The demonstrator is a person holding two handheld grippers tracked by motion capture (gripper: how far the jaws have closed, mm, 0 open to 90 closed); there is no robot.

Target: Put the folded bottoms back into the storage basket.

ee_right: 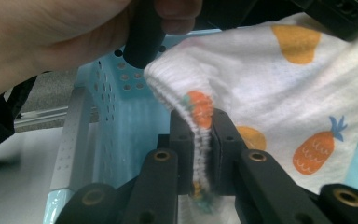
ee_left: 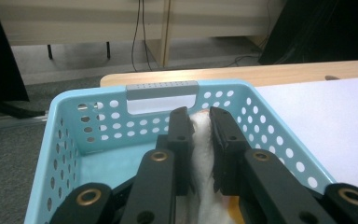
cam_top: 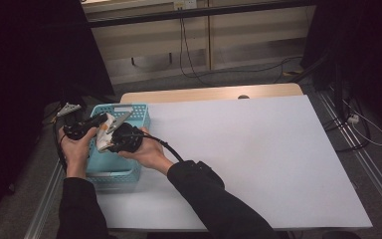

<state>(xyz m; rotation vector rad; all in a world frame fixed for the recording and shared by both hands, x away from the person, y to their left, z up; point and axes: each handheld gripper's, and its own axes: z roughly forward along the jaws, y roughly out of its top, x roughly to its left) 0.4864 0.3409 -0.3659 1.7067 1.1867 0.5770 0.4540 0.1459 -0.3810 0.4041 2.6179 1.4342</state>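
High view has both hands over a light blue basket [cam_top: 110, 172] at the near left corner of the white worktop [cam_top: 258, 149], with a small white sock [cam_top: 105, 130] stretched between the left gripper [cam_top: 87, 127] and the right gripper [cam_top: 122, 137]. Holding it from two sides above the open basket looks like a way to spread or turn the sock while it hangs clear of the basket floor.

Left gripper view puts the sock [ee_left: 200, 154] directly between its own fingers [ee_left: 179, 140], which pinch the white cloth tight; beyond the fingertips stands the basket's far wall with its grey handle [ee_left: 162, 89].

Right gripper view adds what the other two miss: the fabric's print, orange pineapples and hearts, and the ribbed cuff [ee_right: 198, 116] clamped edge-on between its fingers [ee_right: 223, 140]. Above the fingers, the other hand [ee_right: 46, 37] and its dark gripper hold the sock's upper part, with the perforated basket wall [ee_right: 107, 112] behind. Only the high view tells how the two grips sit relative to each other.
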